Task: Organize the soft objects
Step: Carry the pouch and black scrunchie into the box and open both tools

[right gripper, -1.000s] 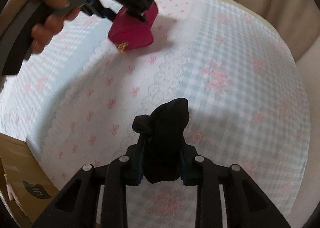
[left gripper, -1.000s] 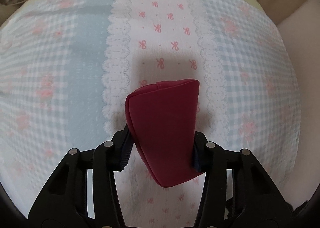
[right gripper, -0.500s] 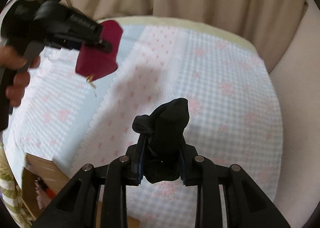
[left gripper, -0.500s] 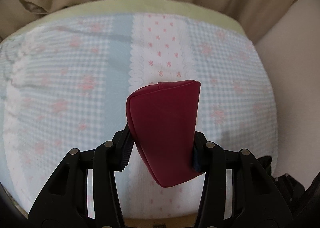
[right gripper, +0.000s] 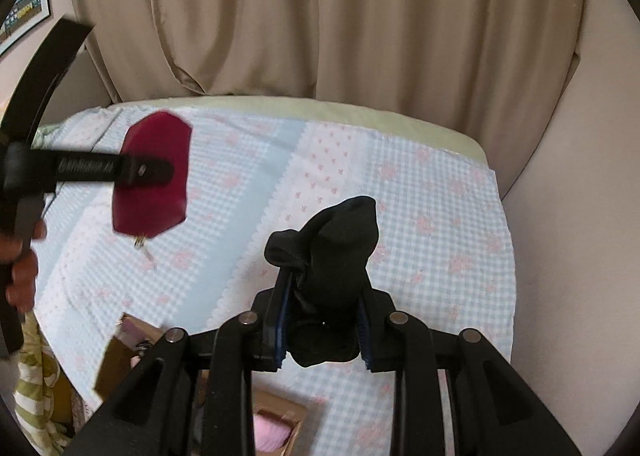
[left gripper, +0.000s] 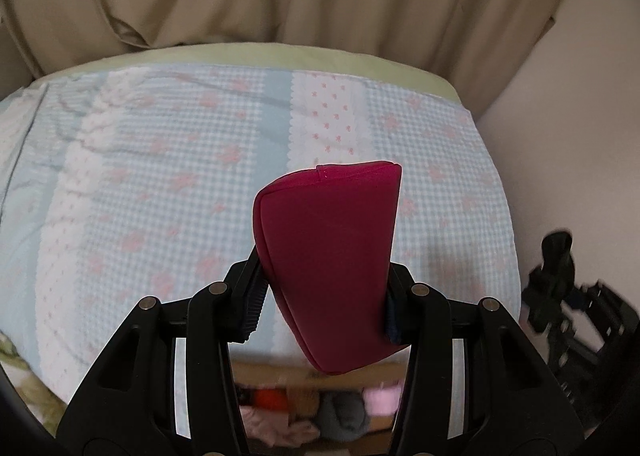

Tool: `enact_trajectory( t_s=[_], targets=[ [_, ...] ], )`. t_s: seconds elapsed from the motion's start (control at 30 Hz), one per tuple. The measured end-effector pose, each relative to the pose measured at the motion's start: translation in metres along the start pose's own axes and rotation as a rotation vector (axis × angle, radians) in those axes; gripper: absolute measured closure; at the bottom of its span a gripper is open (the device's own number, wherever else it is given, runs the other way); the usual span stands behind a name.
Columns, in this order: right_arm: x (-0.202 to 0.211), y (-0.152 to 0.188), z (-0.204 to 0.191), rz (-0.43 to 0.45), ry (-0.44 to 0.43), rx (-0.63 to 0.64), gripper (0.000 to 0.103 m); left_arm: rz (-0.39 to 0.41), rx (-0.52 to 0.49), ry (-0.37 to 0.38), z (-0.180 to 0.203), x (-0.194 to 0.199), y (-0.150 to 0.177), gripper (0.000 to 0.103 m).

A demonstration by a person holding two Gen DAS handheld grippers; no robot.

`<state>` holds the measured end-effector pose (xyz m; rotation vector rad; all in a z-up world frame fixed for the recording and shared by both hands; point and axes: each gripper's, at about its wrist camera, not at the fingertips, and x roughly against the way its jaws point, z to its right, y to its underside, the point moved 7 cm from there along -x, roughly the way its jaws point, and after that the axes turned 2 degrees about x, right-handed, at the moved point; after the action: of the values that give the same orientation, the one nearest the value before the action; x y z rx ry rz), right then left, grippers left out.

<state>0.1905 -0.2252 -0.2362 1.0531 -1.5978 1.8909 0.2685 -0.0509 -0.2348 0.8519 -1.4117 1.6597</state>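
Crimson fabric fills the left tool [left gripper: 324, 308]: its two pads pinch a soft red pouch [left gripper: 328, 256] from both sides, holding it in the air above the bed's near edge. A small gold zip pull [right gripper: 142, 246] hangs beneath the pouch. The right tool [right gripper: 322, 330] is clamped on a bundled black sock [right gripper: 332, 272], lifted over the near right part of the bed. Below both lies the quilt [left gripper: 160, 183], pale blue gingham with white lace strips. By the near edge sits a cardboard box [right gripper: 116, 356] with pink and grey soft things inside. Beige curtains [right gripper: 320, 15] hang beyond the far edge.
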Motion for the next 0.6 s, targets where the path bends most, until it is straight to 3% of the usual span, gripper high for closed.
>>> enact_trajectory(
  t_s=[0.33,0.6],
  targets=[
    [0.058,0.022,-0.047,0.024,-0.003,-0.02,0.077,-0.009,-0.013,0.007,-0.039,0.067,0.089,0.06],
    [0.067,0.06,-0.09,-0.006,-0.006,-0.063,0.077,-0.065,-0.029,0.023,-0.07,0.082,0.156,0.06]
  ],
)
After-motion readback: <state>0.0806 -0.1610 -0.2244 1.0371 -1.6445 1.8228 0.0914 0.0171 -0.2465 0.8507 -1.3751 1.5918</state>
